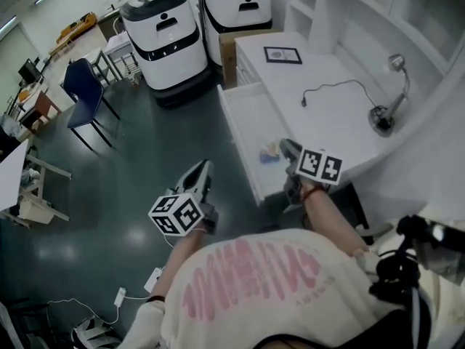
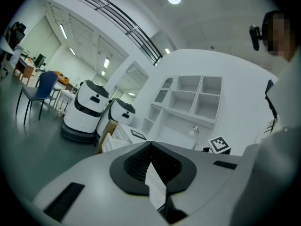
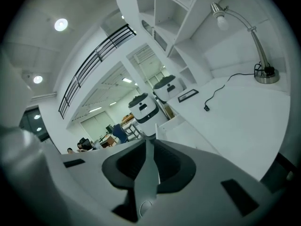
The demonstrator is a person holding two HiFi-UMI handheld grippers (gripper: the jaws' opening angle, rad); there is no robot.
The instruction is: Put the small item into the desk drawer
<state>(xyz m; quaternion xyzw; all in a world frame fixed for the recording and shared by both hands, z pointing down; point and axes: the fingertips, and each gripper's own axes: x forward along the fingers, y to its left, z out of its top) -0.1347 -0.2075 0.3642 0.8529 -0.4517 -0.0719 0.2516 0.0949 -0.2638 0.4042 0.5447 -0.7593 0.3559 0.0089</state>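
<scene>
The white desk drawer (image 1: 234, 126) stands pulled open, and a small blue and pale item (image 1: 270, 152) lies near its front end. My right gripper (image 1: 285, 146) hovers just right of that item, at the drawer's near corner. In the right gripper view its jaws (image 3: 146, 141) are pressed together with nothing between them, and they point over the desk top (image 3: 244, 121). My left gripper (image 1: 202, 168) hangs over the dark floor left of the drawer. Its jaws (image 2: 150, 144) are shut and empty.
On the white desk (image 1: 327, 115) are a lamp (image 1: 385, 111), a loose black cable (image 1: 334, 87) and a framed tablet (image 1: 282, 54). Two white robots (image 1: 161, 35) and a cardboard box (image 1: 229, 49) stand beyond the drawer. A blue chair (image 1: 86, 84) is at the left.
</scene>
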